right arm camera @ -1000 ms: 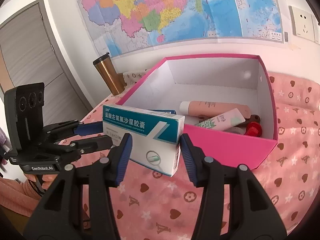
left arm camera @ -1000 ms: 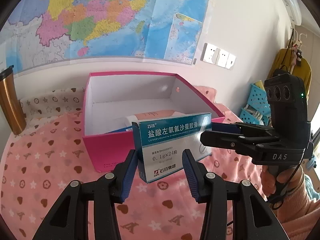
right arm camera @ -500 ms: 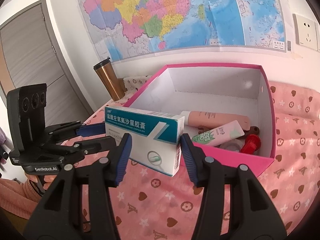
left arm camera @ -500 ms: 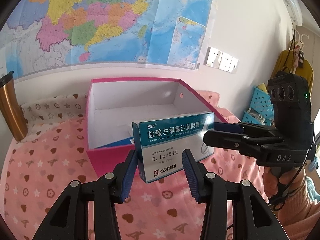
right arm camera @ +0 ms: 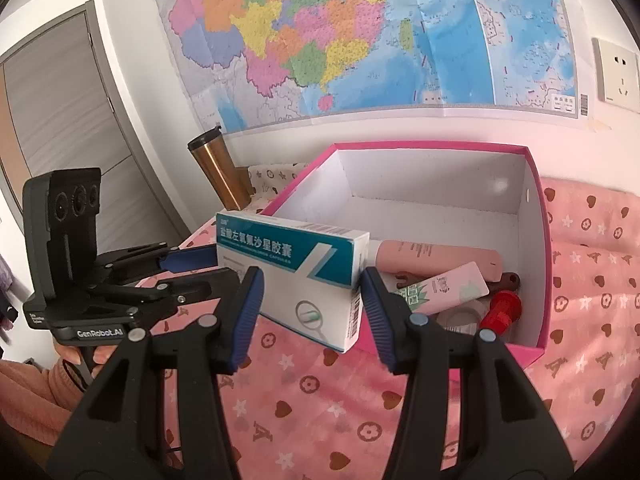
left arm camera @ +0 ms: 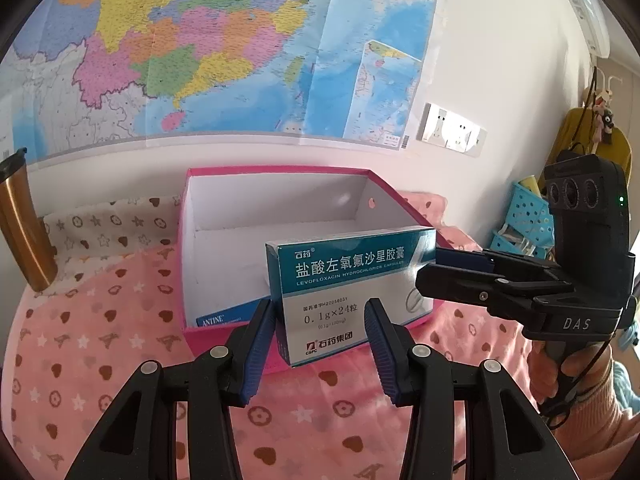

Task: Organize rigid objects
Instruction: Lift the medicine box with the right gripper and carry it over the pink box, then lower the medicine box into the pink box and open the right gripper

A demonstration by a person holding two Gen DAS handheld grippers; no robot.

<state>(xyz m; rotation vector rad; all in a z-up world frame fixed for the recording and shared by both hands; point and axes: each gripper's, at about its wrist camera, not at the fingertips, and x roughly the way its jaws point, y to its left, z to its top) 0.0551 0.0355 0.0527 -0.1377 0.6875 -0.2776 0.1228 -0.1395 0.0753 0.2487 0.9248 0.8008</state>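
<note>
A teal and white medicine box (left arm camera: 348, 280) hangs in the air just in front of the pink storage box (left arm camera: 276, 170), one gripper at each end. My left gripper (left arm camera: 320, 316) is shut on its left end and my right gripper (right arm camera: 311, 284) on its right end. In the left wrist view the right gripper (left arm camera: 432, 270) pinches the far right end. Inside the pink box (right arm camera: 536, 240) lie a pink tube (right arm camera: 440, 256), a white and green tube (right arm camera: 444, 288), a red-capped item (right arm camera: 502, 310) and a blue carton (left arm camera: 216, 318).
A brass tumbler (left arm camera: 24, 224) stands at the table's back left against the wall. Pink patterned cloth (right arm camera: 320, 392) covers the table. Blue baskets (left arm camera: 528, 216) sit at the far right, a grey door (right arm camera: 60, 100) at the far left. A hand (left arm camera: 576, 364) holds the right gripper.
Both grippers keep their hold on the medicine box. The pink box sits slightly lower in both views, so more of the wall map shows.
</note>
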